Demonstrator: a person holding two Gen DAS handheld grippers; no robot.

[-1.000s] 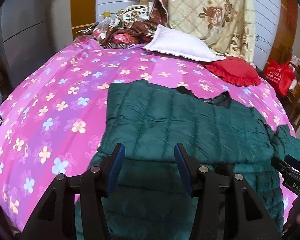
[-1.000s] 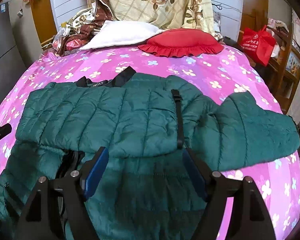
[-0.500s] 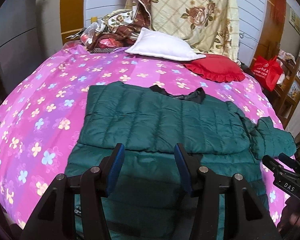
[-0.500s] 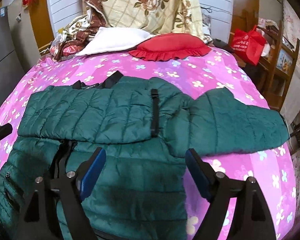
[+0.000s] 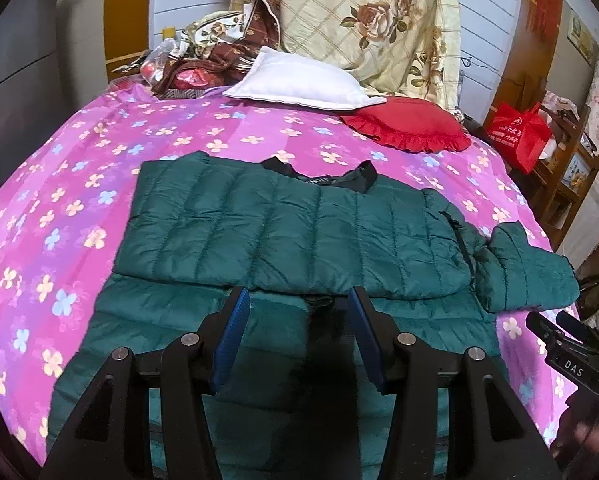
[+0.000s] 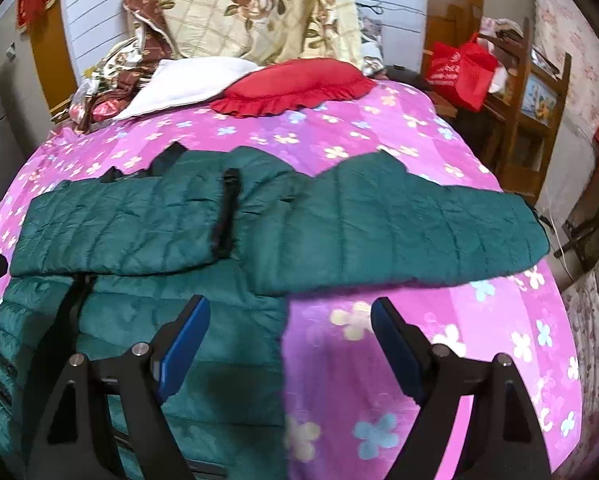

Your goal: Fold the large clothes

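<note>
While both grippers (image 5: 295,336) (image 6: 289,334) hover empty, fingers apart, jacket (image 5: 299,232) is seen half-folded on bed (image 5: 59,184); rt sleeve (image 6: 399,224) left out for next fold.

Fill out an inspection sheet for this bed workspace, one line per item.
Surface: bed under a pink floral bedspread, mostly bare around the garment.
Job's things: green puffer jacket lies flat, one sleeve folded across the chest, the other sleeve stretched sideways towards the bed edge.
Clutter: white pillow, red frilled cushion and a floral quilt at the headboard, with bundled cloth and bags beside them.
Grippers: left gripper open above the jacket, nothing between its pads; right gripper wide open, empty, over the jacket's edge.
Cables: a thin cord at the bed's right side, unclear.
Surroundings: red bag on wooden shelving.
</note>
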